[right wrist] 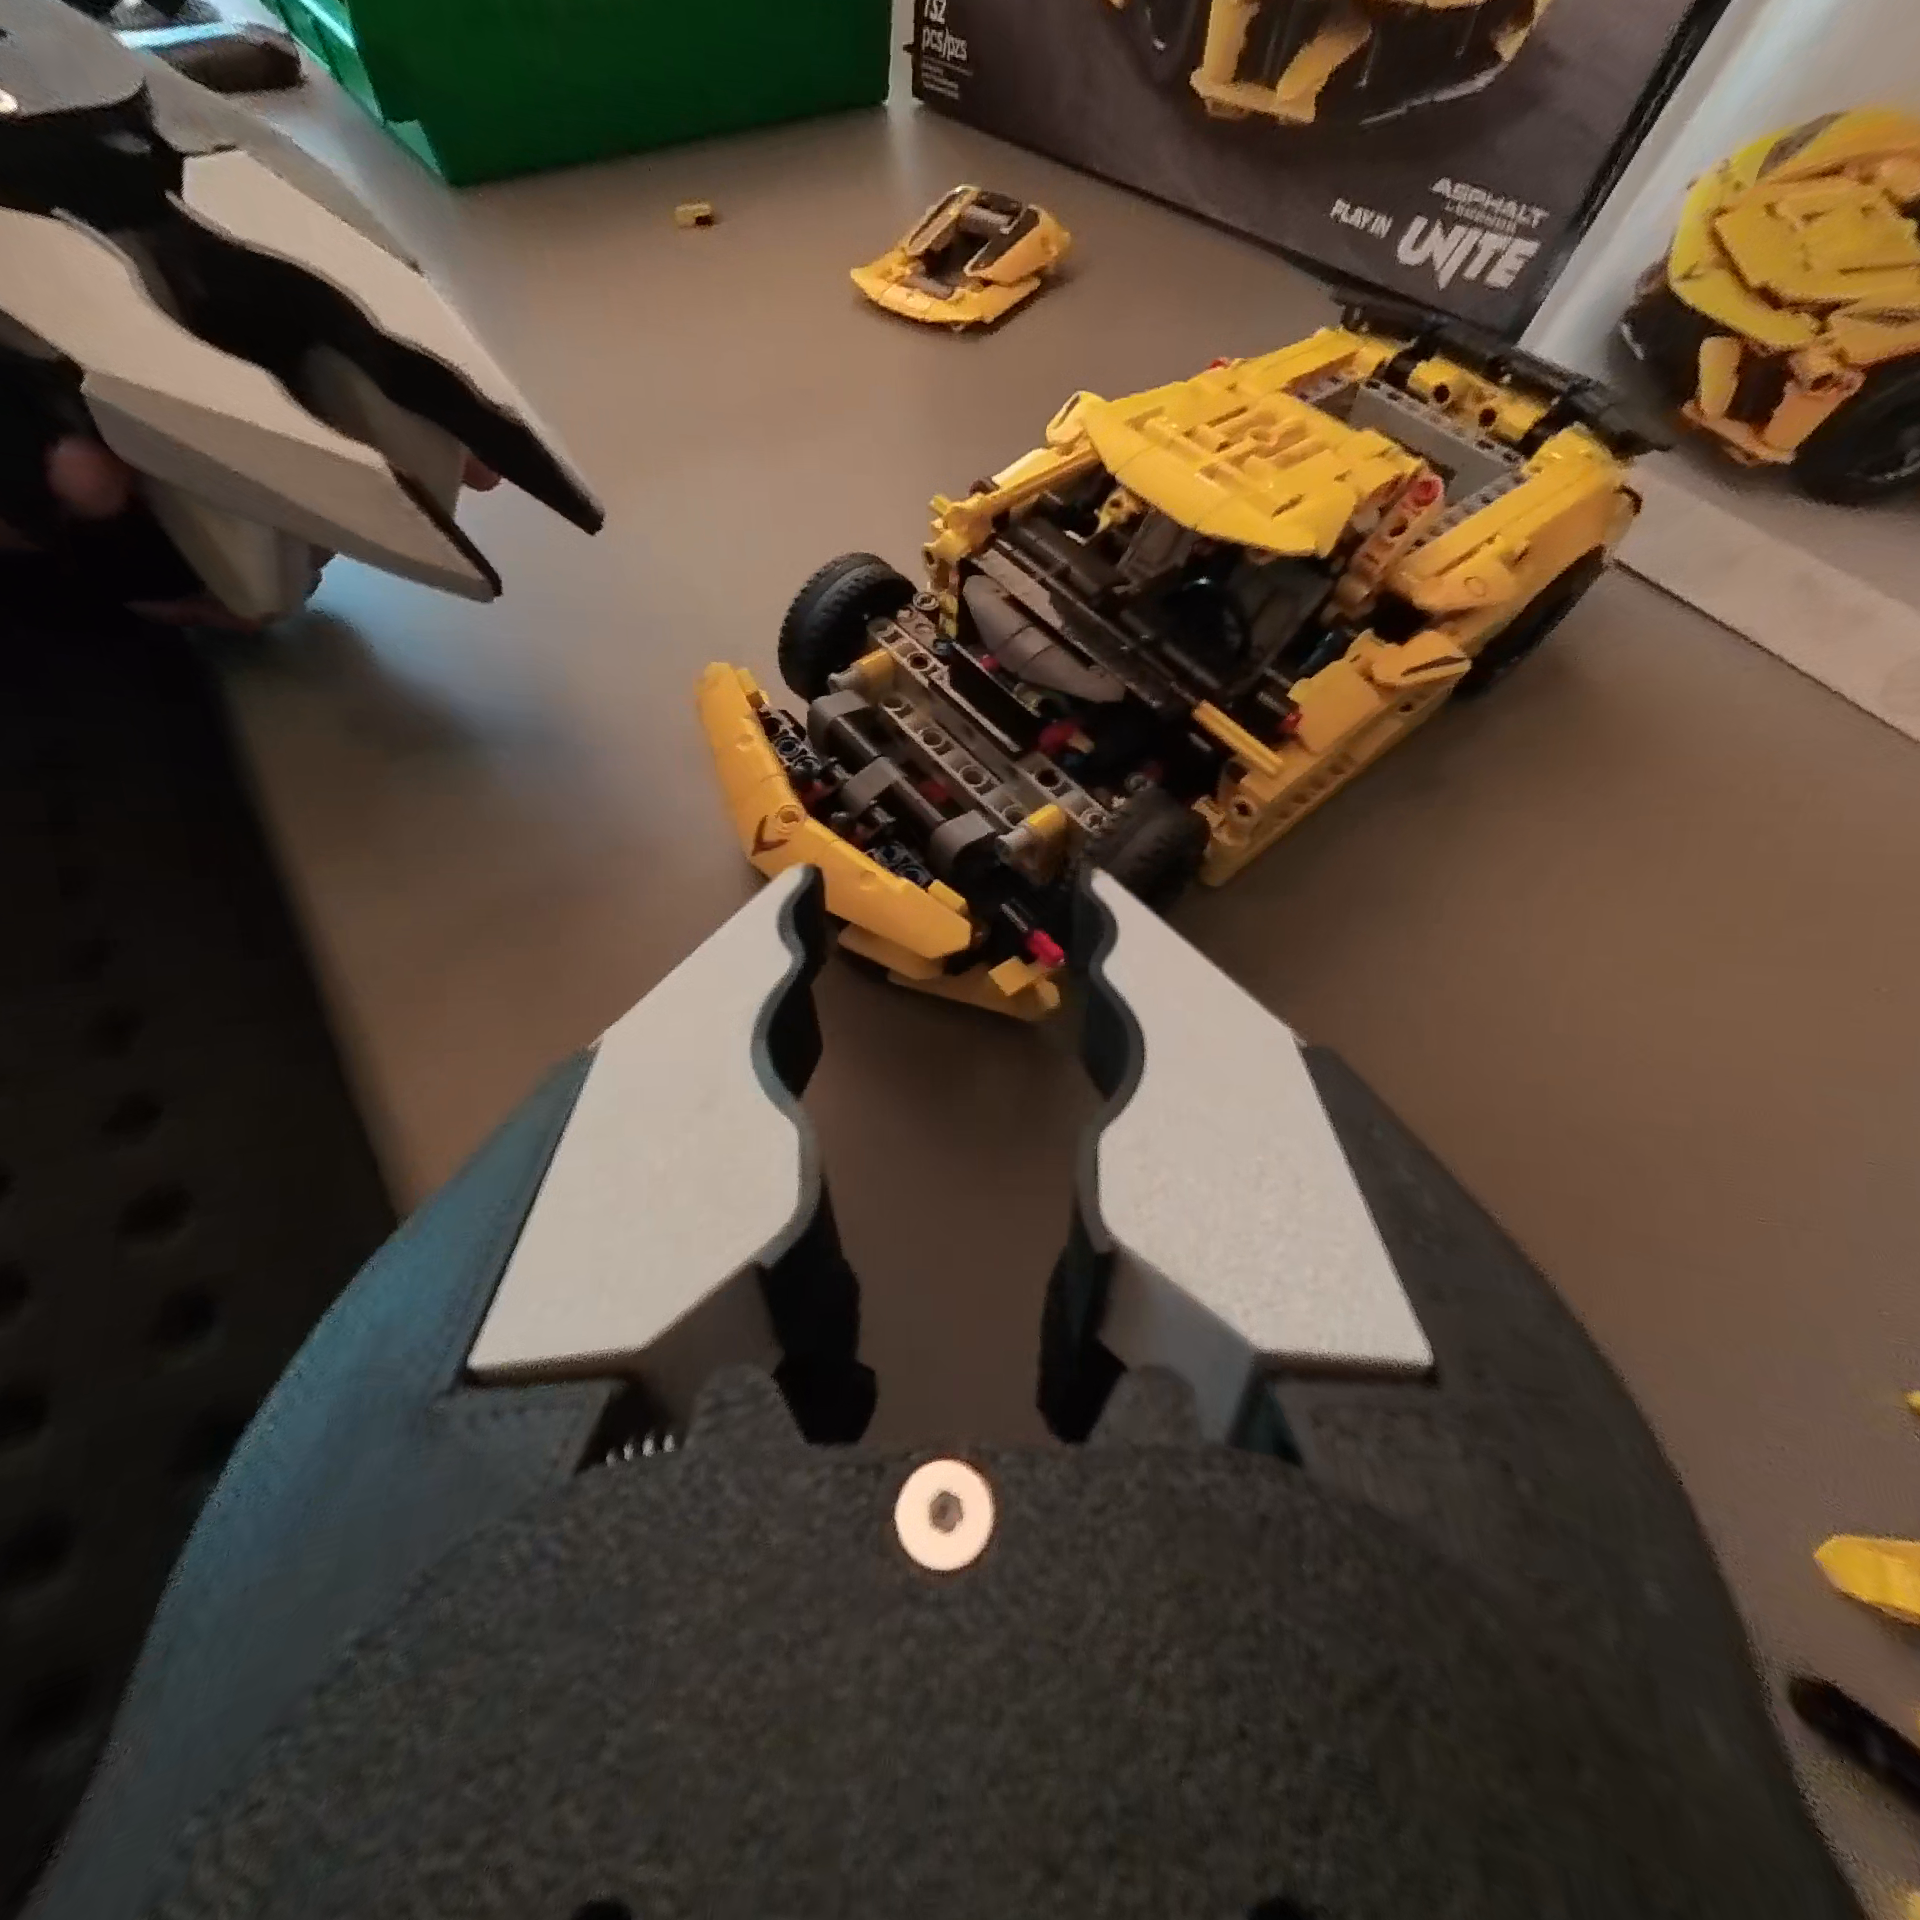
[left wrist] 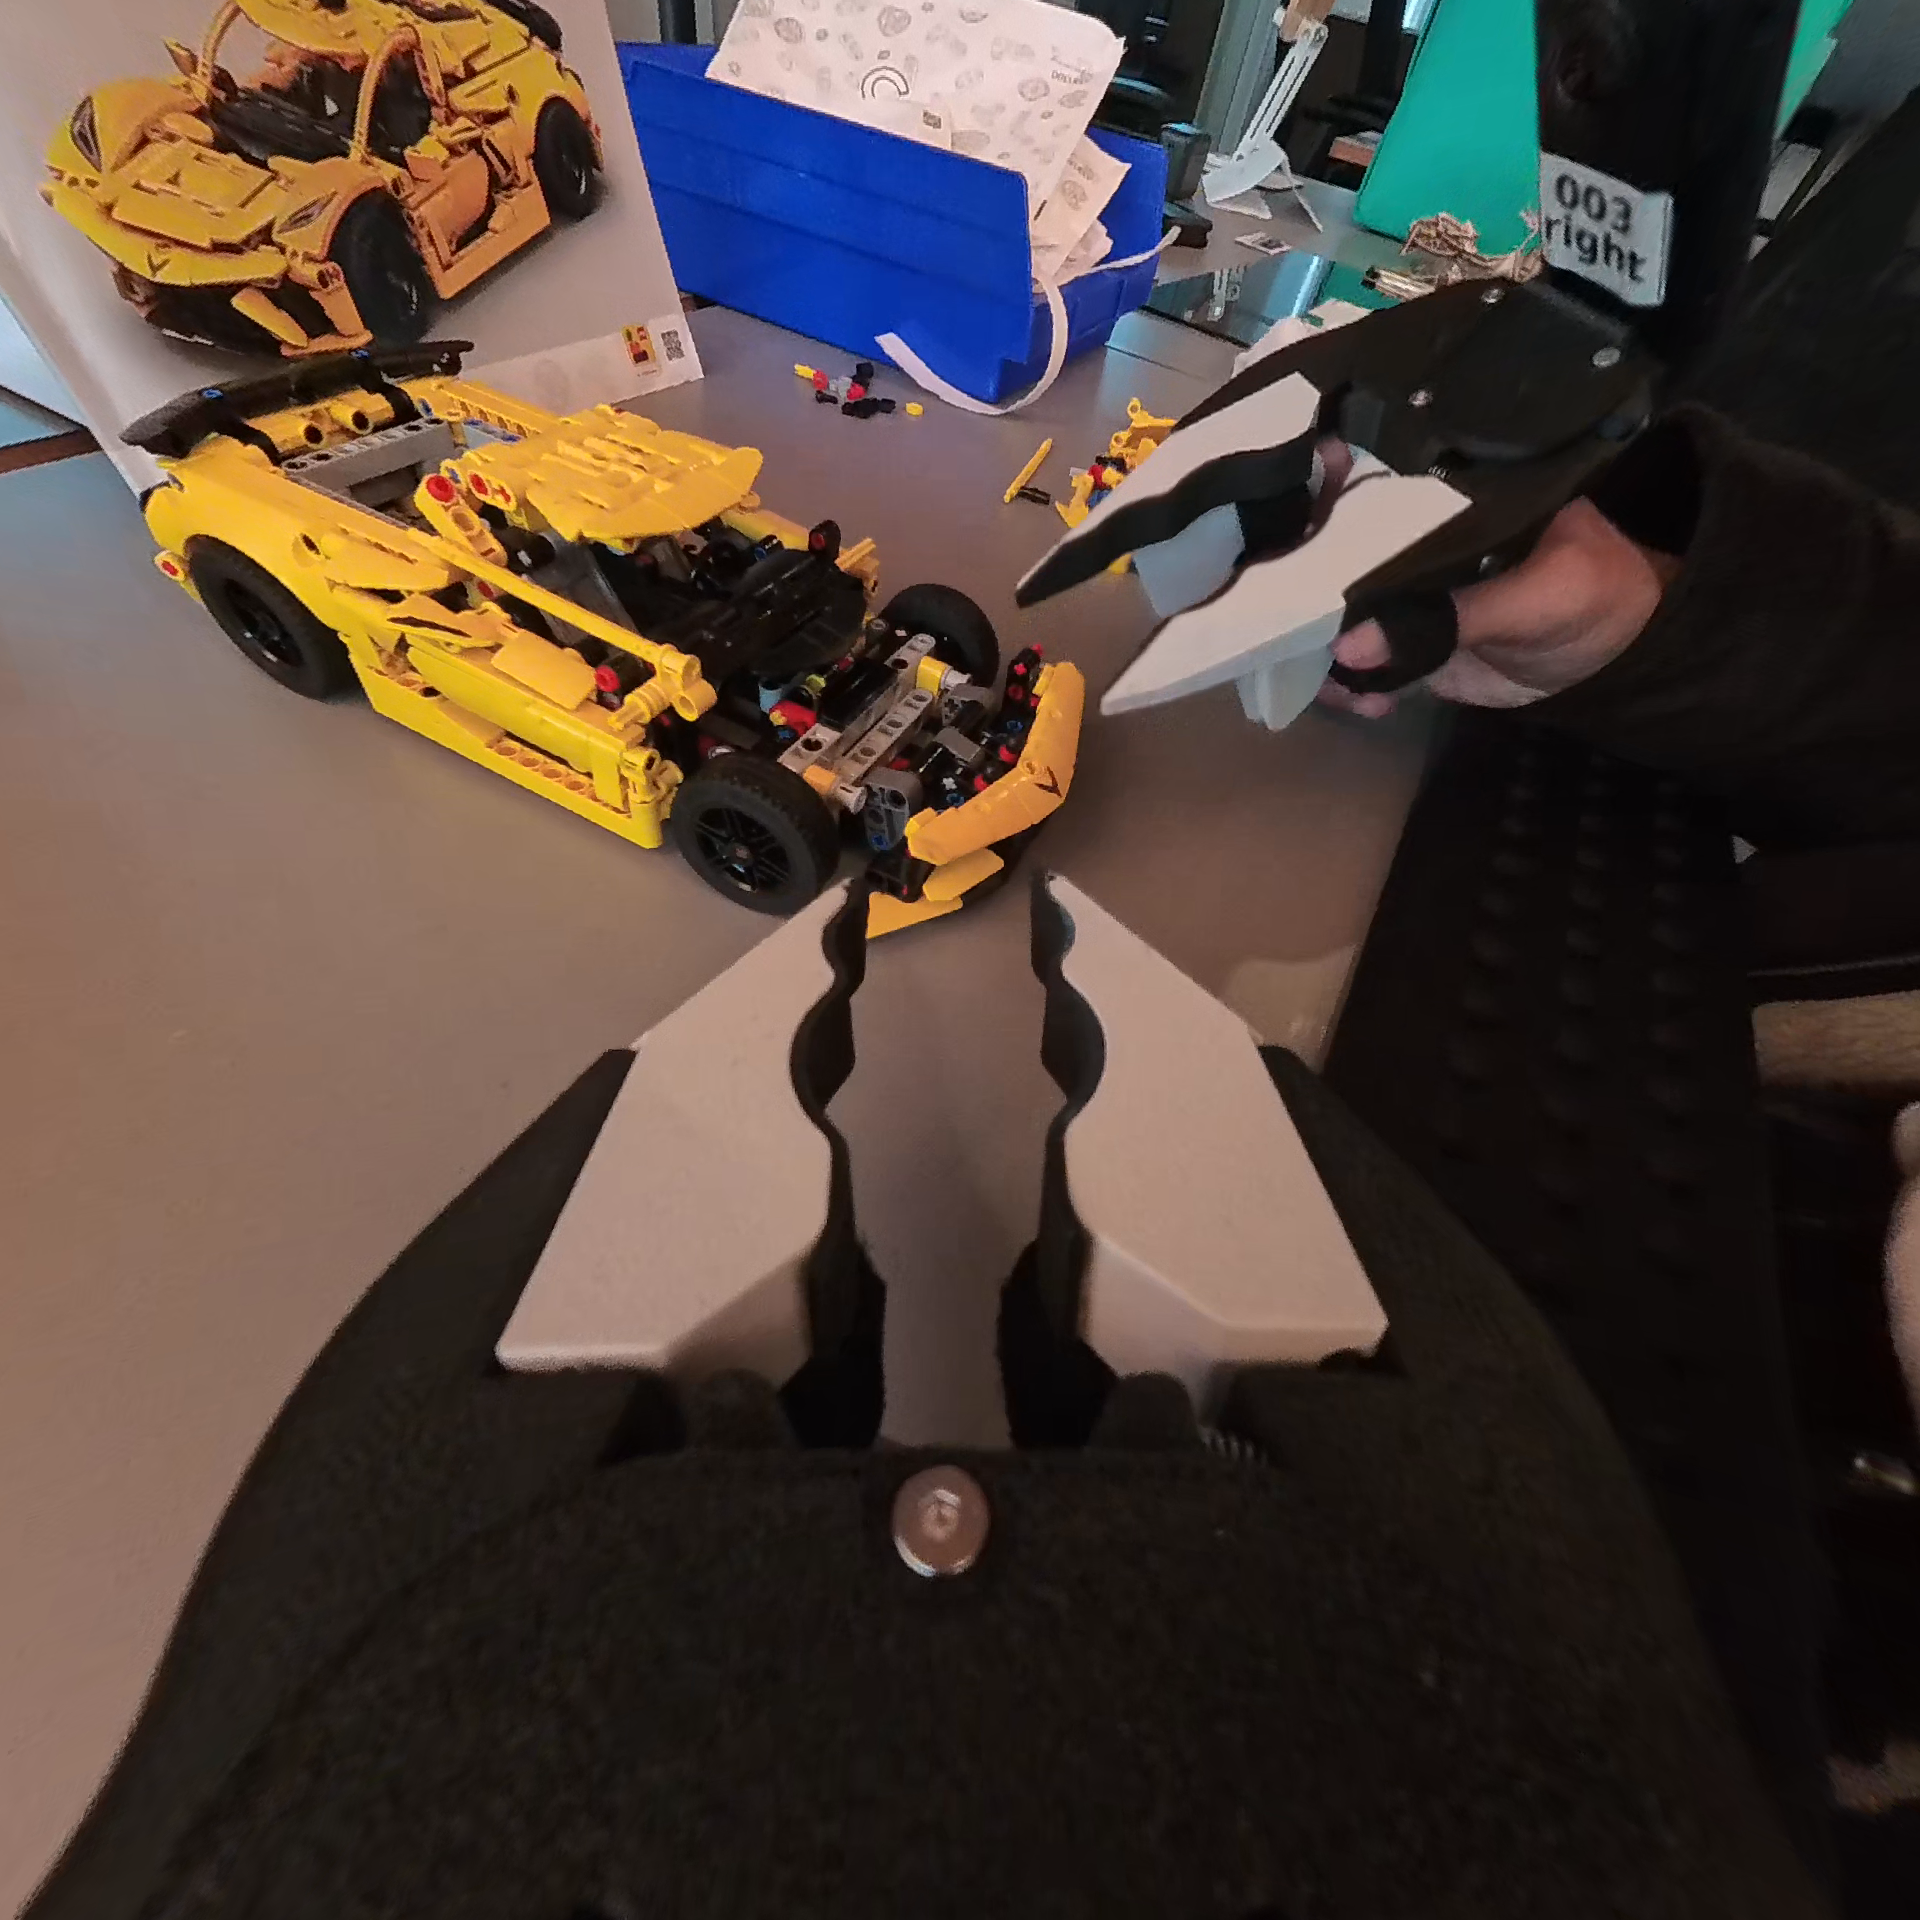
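In the left wrist view, a picture sheet [left wrist: 343,177] showing a yellow car stands at the upper left of the frame. Just below it, left of centre, a partly built yellow brick car [left wrist: 582,634] sits on the grey surface [left wrist: 260,1039], its bare front end turned toward the lower middle. A blue bin [left wrist: 831,218] holding printed paper is at the top centre, with small loose parts [left wrist: 857,387] scattered before it. At the bottom centre the left gripper [left wrist: 943,894] has its jaws wide apart and empty, the tips just short of the car's yellow bumper. At the right, the right gripper [left wrist: 1060,649] hovers above the surface in a gloved hand [left wrist: 1496,623], jaws parted and empty, near the car's nose.

In the right wrist view, the left gripper [right wrist: 545,556] shows at the upper left, a detached yellow panel [right wrist: 961,260] lies at the top centre, and the right gripper [right wrist: 951,888] sits at the bottom centre with jaws wide, their tips flanking the car's [right wrist: 1195,623] front corner without clear contact.
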Available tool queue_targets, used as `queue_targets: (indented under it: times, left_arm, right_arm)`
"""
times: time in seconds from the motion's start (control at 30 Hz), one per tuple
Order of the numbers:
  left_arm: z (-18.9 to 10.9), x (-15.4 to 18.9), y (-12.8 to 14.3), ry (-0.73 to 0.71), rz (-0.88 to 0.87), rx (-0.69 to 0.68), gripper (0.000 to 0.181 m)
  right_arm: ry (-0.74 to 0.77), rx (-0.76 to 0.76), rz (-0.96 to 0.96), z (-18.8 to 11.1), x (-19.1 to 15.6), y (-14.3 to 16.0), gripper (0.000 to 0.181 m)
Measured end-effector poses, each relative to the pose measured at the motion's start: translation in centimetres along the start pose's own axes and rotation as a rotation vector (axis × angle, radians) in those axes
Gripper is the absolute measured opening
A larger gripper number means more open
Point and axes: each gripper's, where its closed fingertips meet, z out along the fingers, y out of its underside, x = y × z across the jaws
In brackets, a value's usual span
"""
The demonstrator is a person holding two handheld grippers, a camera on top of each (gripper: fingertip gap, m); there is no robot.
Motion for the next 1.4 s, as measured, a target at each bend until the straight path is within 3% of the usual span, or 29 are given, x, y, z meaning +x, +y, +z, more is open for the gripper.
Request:
queue_targets:
  times: [0.37,0.67,0.83,0.97,1.17,1.4]
  left_arm:
    - [0.2,0.0,0.3,-0.008,0.007,-0.019,0.031]
    - [0.3,0.2,0.3,-0.002,0.012,-0.026,0.030]
    - [0.7,0.3,0.1,0.033,-0.034,-0.022,0.031]
    - [2.4,2.1,0.0,0.116,0.069,-0.109,0.035]
    - [6.8,3.2,-2.9,0.178,0.280,-0.162,0.035]
    - [11.2,4.1,0.4,0.302,0.379,-0.393,0.034]
  right_arm:
    - [0.030,-0.039,0.072,0.0,1.0,0.9,0.033]
    - [-0.134,0.027,0.219,-0.7,1.3,0.7,0.018]
    - [-0.260,-0.100,0.021,-0.8,1.8,2.2,0.021]
    - [-0.373,-0.118,0.023,-0.2,1.4,2.6,0.023]
    - [-0.361,-0.125,0.015,0.5,1.6,2.5,0.027]
    - [-0.338,-0.146,-0.032,1.0,1.2,2.7,0.016]
